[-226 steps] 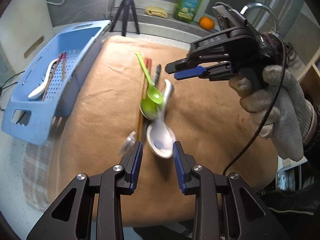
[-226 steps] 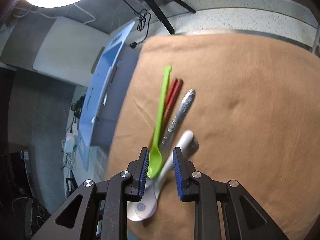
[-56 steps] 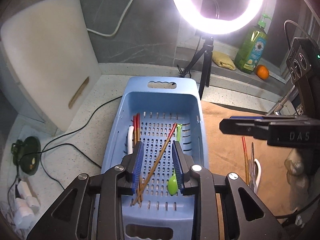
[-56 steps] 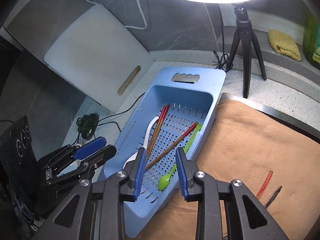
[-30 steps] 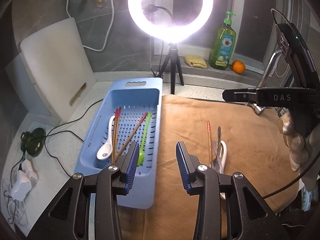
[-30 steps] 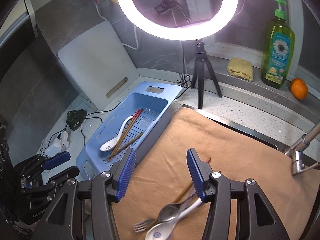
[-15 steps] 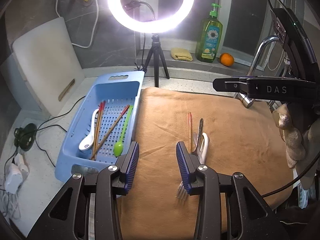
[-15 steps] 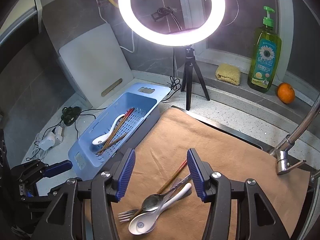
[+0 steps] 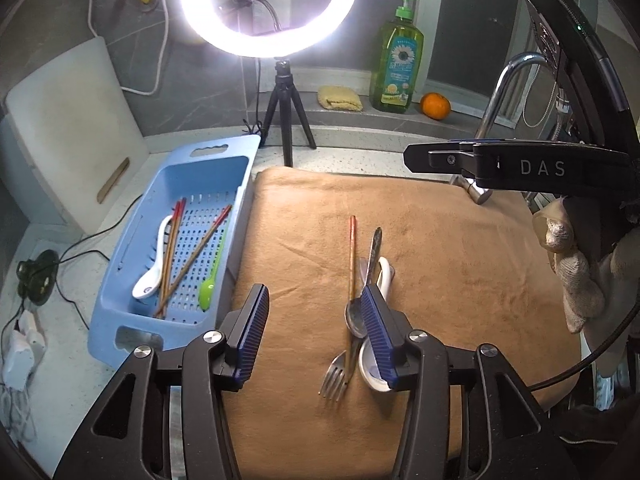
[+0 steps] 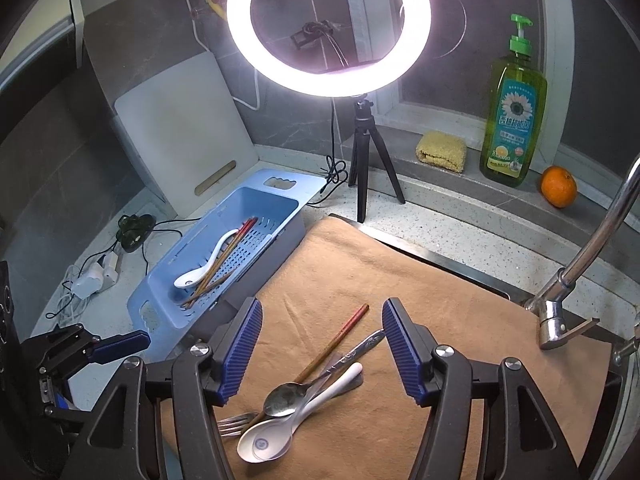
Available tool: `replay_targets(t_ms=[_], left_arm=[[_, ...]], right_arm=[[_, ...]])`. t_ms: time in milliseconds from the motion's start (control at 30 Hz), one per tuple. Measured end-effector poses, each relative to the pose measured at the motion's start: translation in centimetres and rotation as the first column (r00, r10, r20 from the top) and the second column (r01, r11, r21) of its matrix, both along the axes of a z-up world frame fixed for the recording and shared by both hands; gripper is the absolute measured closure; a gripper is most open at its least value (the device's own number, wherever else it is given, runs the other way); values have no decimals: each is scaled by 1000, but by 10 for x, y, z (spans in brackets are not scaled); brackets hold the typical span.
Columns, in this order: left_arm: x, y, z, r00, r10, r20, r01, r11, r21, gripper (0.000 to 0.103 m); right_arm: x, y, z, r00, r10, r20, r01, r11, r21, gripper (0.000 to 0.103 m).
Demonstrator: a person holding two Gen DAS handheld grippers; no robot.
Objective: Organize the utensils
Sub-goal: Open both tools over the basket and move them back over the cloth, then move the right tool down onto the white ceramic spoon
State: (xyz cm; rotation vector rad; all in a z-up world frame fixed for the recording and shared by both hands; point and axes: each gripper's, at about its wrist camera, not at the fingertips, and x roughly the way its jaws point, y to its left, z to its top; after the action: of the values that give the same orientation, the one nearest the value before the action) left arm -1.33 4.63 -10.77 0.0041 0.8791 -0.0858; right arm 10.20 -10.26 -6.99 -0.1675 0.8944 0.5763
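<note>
A: Both tongs, left (image 9: 314, 330) and right (image 10: 322, 348), are widening, empty, above the utensil pile (image 10: 304, 392) at the towel's (image 10: 440, 320) near edge.

B: Risk: overlapping handles; one pinch drags neighbours.

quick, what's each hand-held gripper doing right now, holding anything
Left hand-held gripper: jaws opening, nothing between them, holding nothing.
Right hand-held gripper: jaws opening, holding nothing, above the utensils on the cloth.

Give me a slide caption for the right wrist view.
Right tongs opening, empty, above the metal spoon, white spoon, fork and chopstick on the brown towel.
</note>
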Motion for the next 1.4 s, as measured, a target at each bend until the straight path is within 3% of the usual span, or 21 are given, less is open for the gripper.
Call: replay_targets(t_ms=[167,333,500,600,667,867,1133,1400], left_arm=[[-3,2,-20,998,-5,-57,3,999,-32,56],[-10,9,-42,994,8,-105,-11,999,-31,56],[-16,13,-61,988,3,-154,-15,997,-75,56],[-20,7,-66,986,-22,-167,7,996,-93,56],[-24,0,-69,984,-50,-171,32,994,-106,56],[-29,-17,-80,977,-98,-187,75,989,-126,56],[-25,-22,-86,976,-115,-187,89,986,-144,56],[-22,-27,-92,971,-140,-194,112,983,-146,56]], right_arm=[[9,-16,-22,994,-19,-104,22,999,30,42],[20,-36,-53,966,-48,-253,69,995,73,42],[28,-47,-89,902,-57,-428,126,983,134,42],[25,-47,-107,873,-53,-485,138,981,140,43],[23,-45,-116,859,-41,-510,135,980,149,44],[21,-38,-141,806,-27,-591,155,974,166,62],[30,-33,-138,795,-16,-607,184,959,216,73],[36,-8,-144,788,12,-615,131,974,186,74]])
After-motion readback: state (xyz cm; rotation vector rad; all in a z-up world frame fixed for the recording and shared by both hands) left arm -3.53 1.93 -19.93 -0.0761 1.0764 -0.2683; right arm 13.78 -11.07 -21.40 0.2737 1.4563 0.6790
